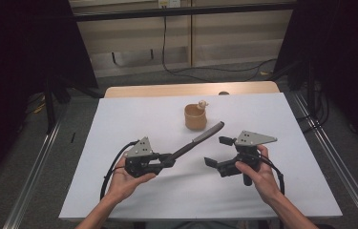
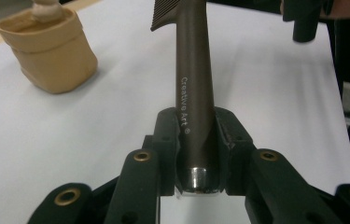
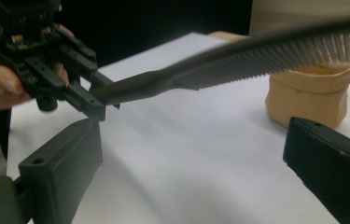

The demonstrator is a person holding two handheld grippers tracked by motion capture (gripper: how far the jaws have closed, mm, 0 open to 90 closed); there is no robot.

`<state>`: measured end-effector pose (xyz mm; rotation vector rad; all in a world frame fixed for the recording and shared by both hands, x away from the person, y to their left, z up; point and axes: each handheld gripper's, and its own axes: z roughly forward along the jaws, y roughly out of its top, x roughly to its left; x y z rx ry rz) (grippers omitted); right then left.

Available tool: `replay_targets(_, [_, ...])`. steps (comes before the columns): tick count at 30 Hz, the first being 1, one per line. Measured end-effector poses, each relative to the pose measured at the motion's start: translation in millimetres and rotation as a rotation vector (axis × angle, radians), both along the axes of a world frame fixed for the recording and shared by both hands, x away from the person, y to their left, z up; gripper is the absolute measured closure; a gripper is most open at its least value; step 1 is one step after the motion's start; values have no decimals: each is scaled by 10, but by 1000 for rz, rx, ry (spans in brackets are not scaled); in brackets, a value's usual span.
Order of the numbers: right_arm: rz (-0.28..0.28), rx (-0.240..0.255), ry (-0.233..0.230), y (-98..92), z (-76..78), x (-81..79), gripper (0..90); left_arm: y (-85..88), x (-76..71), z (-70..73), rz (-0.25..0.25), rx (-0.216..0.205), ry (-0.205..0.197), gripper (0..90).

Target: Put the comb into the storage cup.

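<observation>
From the high view we see our left gripper (image 1: 168,159) holding a long dark comb (image 1: 200,138) by the end of its handle, above a white sheet (image 1: 119,124) that covers the table. The comb's long axis runs up and to the right from the gripper, its far tip ending just beside a small tan pouch (image 1: 195,118). At this range the comb reads as a plain grey-brown stick.

Our left gripper view fills in the grip: the 2 black jaws are pressed against either side of the comb's rounded handle (image 2: 194,102), pinching it. The handle is smooth, matte brown, with white lettering along it and a shiny metal cap at the butt end between the jaws. The comb points straight away from the camera, and fine teeth begin at the top edge of the frame. The pouch (image 2: 51,51) sits to the left, soft-walled with a rolled rim and a pale rounded thing inside it.

Our right gripper view gives the comb's side profile (image 3: 238,65): a slightly arched spine with a dense row of thin teeth hanging downward, passing in front of the pouch (image 3: 310,95). There we see the left gripper (image 3: 93,100) at the far left clamped on the handle. Our right gripper (image 1: 215,151) holds nothing; its 2 blocky jaws stand spread wide apart, below the comb.
</observation>
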<state>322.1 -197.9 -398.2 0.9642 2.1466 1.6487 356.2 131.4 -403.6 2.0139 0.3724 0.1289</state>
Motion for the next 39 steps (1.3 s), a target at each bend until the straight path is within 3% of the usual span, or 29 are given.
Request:
replay_targets(4, [-4,53,-7,19,-63,-5,39,17,-3,28,9,-25,-15,727])
replay_targets(10, [10,81,-34,78,-82,-38,29,11,-4,37,6,-59,-28,727])
replay_targets(17, [26,183,-47,107,-73,-43,21,-42,-22,45,14,-87,-37,727])
replay_targets(31, [28,384,12,204,-5,12,90,-151,-13,149,27,-102,-57,727])
replay_targets(39, [27,431,33,255,-31,69,231,-231,-12,170,21,-111,-86,727])
